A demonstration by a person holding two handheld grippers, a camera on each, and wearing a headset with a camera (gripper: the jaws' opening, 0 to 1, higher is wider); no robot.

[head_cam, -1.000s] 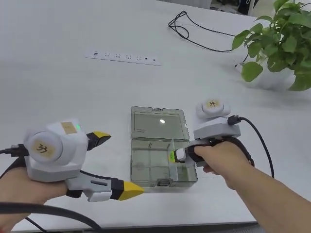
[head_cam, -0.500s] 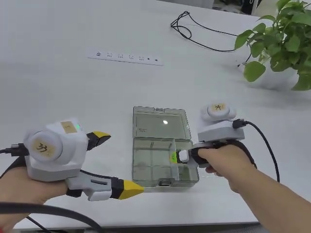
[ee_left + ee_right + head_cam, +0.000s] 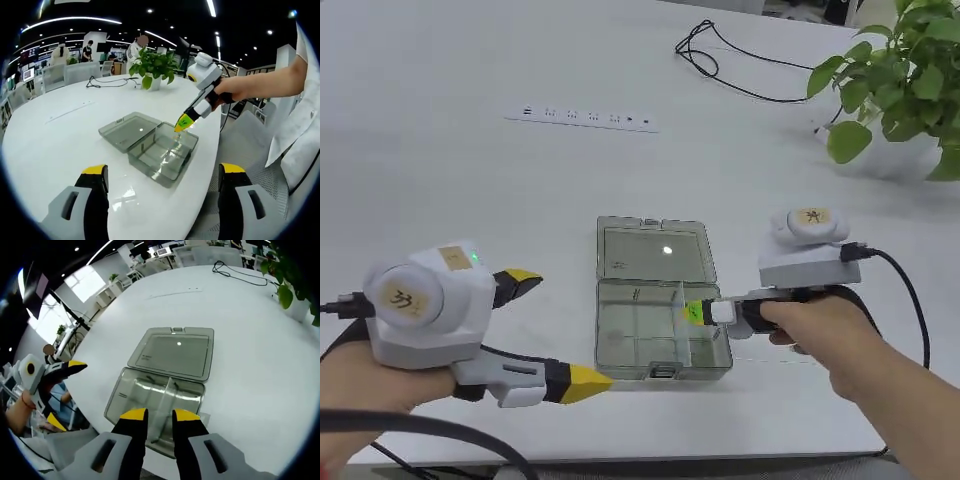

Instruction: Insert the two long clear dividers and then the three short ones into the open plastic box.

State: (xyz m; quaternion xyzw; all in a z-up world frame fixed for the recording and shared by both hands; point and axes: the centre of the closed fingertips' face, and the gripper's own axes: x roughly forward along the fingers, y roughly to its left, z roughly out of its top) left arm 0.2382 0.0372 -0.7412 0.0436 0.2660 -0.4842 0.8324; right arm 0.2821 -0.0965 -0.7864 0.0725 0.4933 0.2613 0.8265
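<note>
Yellow tips sit on the fingers of the left gripper [image 3: 558, 330], which is closest of all, over the near left part of the white tabletop [image 3: 440, 180]. Its fingers are spread wide apart and hold nothing.

Just past it, near the middle of the near edge, sits the open plastic box [image 3: 610, 352] - clear and a bit grey. Thin clear walls stand inside it and cut it into smaller parts. The right gripper [image 3: 698, 313] reaches in from the right, held by a hand [image 3: 815, 335], and its tips are over the right side of the box. In the right gripper view its two fingers are close together with only a thin gap. A clear divider [image 3: 166, 390] stands in the box in line with that gap and runs toward the far wall. I cannot tell if the fingers pinch it or only sit beside it.

The lid [image 3: 655, 250] lies flat on the tabletop, joined to the far side of the box.

Farther back lies a white power strip [image 3: 582, 118]. Near the far edge a black cable [image 3: 720, 62] curls - and a green plant [image 3: 900, 70] stands at the far right corner.
</note>
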